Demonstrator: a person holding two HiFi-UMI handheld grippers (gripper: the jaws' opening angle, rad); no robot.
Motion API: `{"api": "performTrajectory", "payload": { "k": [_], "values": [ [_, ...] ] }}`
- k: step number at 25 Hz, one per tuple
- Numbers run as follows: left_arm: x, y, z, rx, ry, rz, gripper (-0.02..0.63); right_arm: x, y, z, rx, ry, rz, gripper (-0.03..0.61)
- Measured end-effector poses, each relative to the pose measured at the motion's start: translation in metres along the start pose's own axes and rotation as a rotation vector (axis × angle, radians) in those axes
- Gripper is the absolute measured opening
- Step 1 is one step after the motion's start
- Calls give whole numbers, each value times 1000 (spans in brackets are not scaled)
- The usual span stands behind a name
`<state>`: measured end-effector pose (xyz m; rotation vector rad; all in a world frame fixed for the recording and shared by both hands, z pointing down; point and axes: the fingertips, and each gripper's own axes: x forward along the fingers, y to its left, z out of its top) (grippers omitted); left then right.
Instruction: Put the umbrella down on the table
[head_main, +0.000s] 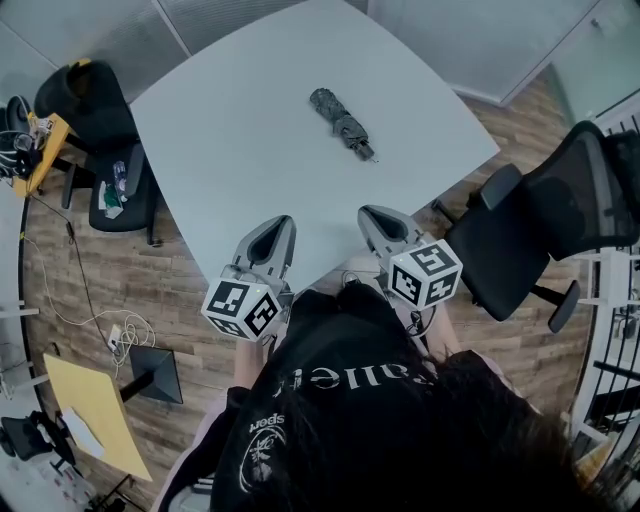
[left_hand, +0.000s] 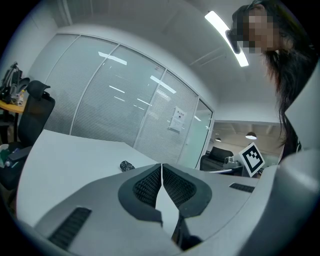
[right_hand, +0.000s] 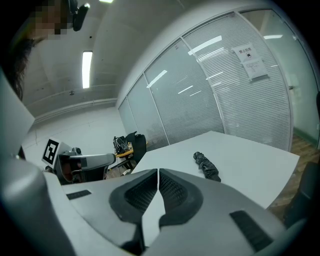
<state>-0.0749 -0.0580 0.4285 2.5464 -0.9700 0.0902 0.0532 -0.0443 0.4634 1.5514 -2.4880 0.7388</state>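
A folded dark umbrella lies flat on the pale grey table, well beyond both grippers and apart from them. My left gripper and right gripper hover side by side over the table's near edge. Both are shut with nothing between their jaws. In the left gripper view the shut gripper has just the umbrella's end showing past its left jaw. In the right gripper view the umbrella lies on the table ahead and to the right of the shut gripper.
A black office chair stands close on the right of the table. Another black chair with small items on its seat stands at the left, beside a yellow desk. Cables lie on the wood floor. Glass partitions ring the room.
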Motion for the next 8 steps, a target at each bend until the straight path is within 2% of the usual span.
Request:
{"api": "performTrajectory", "payload": {
  "k": [8],
  "values": [
    [4, 2, 1, 2, -3, 0, 26, 4, -5, 3, -2, 1, 0, 26]
  ]
}}
